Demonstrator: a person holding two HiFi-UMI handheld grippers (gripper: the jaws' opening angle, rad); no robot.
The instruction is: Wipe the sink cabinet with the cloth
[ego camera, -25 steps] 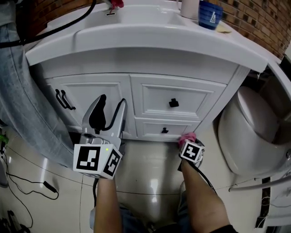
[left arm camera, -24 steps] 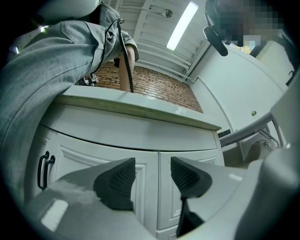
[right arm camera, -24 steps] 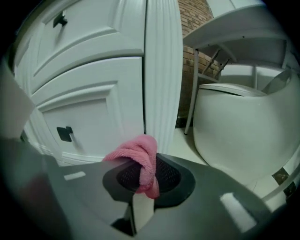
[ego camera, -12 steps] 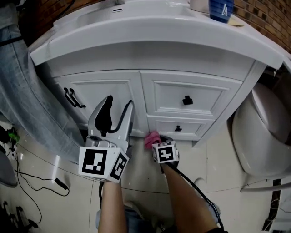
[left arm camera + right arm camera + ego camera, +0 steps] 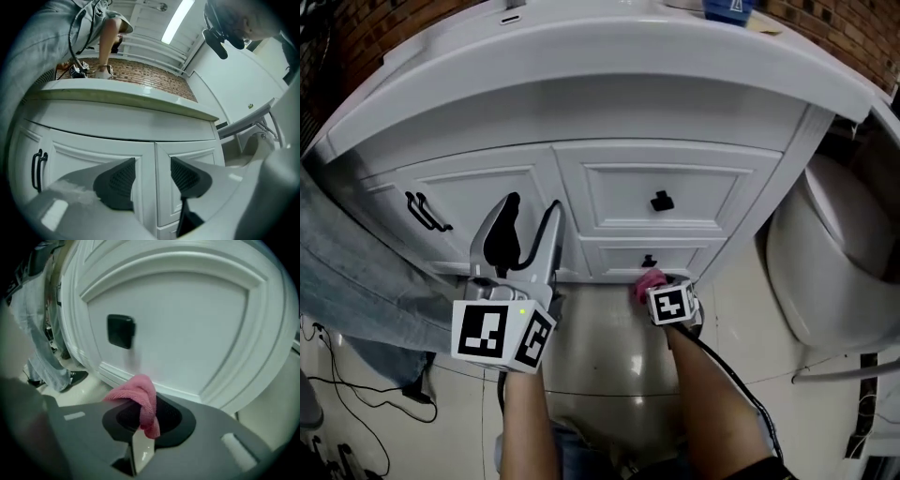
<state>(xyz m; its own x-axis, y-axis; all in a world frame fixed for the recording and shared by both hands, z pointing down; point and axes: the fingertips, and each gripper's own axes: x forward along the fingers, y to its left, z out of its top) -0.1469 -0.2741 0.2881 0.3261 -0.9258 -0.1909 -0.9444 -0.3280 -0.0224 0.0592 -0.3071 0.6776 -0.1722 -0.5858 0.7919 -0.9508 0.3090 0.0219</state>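
Since half a second ago, the right tool [image 5: 143,420] has travelled to our right along the foot of the sink cabinet [image 5: 562,155]. It started left of the knob [image 5: 649,262] on the lower drawer [image 5: 609,258] and is now directly below it. We see its jaws closed on a pink cloth [image 5: 140,397], which folds up out of them toward that drawer. The cloth's upper fold overlaps the drawer's bottom moulding, but we cannot confirm contact. In the right gripper view the black knob sits above and left of the cloth.

The left tool [image 5: 152,176] has kept its place, raised in front of the cabinet. Its jaws stand apart with nothing between them, aimed at the seam where the door [image 5: 455,202] meets the drawer stack. The door carries a black bar handle [image 5: 427,214] near its left edge. The upper drawer [image 5: 609,202] has an upper knob [image 5: 661,201], also black.

Surface: the cabinet front is white and glossy, with framed panels. A white tabletop [image 5: 581,66] overhangs it. A blue cup [image 5: 727,9] stands at the tabletop's far right, cut off by the frame edge. A brick wall [image 5: 853,37] runs behind the tabletop.

Room: a white toilet [image 5: 825,272] stands just beside the cabinet on our right. The floor [image 5: 609,347] is pale glossy tile showing reflections. A person in jeans [image 5: 356,272] stands at the left, near the door. A thin cable [image 5: 412,398] lies on the floor there.
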